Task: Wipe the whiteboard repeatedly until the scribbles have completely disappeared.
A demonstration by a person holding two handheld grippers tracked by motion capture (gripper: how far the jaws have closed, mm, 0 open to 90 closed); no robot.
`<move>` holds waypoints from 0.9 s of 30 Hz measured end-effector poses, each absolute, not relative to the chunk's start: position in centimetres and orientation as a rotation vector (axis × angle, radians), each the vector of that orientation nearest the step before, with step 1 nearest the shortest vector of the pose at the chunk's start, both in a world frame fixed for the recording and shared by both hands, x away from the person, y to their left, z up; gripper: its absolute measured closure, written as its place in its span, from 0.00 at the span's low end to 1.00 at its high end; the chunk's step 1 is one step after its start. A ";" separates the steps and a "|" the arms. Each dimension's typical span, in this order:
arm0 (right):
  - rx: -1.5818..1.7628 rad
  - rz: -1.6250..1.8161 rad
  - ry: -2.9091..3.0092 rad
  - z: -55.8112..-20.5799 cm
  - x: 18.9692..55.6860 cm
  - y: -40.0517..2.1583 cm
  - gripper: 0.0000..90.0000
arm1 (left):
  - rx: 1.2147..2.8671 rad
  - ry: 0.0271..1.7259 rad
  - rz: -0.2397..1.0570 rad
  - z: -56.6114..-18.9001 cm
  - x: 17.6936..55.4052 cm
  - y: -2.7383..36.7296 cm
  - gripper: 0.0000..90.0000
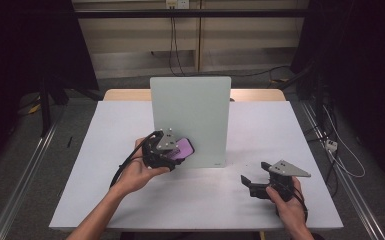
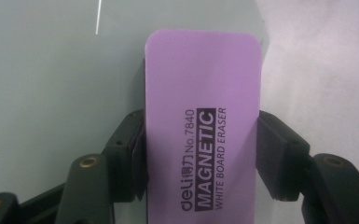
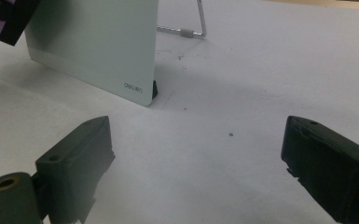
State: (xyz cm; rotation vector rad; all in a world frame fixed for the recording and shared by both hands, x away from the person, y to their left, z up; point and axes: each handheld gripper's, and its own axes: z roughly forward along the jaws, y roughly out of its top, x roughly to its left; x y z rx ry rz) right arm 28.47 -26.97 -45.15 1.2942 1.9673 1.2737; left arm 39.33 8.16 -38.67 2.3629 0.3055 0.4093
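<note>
A white tabletop (image 1: pixel 130 200) covers most of a wooden table (image 1: pixel 125 94), whose pale edge shows along the far side. Behind it, black cables (image 1: pixel 174 45) hang down a light wall, and more trail across the grey floor (image 1: pixel 30 165) at the right, ending near a small white plug (image 1: pixel 331 145). Metal rails (image 1: pixel 25 170) run along the floor on either side. Dark curtains frame both edges.

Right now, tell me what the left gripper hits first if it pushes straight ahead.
Probably the upright whiteboard: the left gripper holds the purple eraser close against its face, though contact isn't clear.
</note>
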 end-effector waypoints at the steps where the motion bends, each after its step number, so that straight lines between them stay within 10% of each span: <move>1: 1.294 1.275 1.967 -45.1 28.5 -27.0 0.10 | 2.372 0.305 0.385 -38.7 39.4 8.2 0.45; 27: 1.307 1.266 1.959 -45.1 28.4 -26.9 0.10 | 2.289 0.425 0.332 -37.1 38.8 10.5 0.45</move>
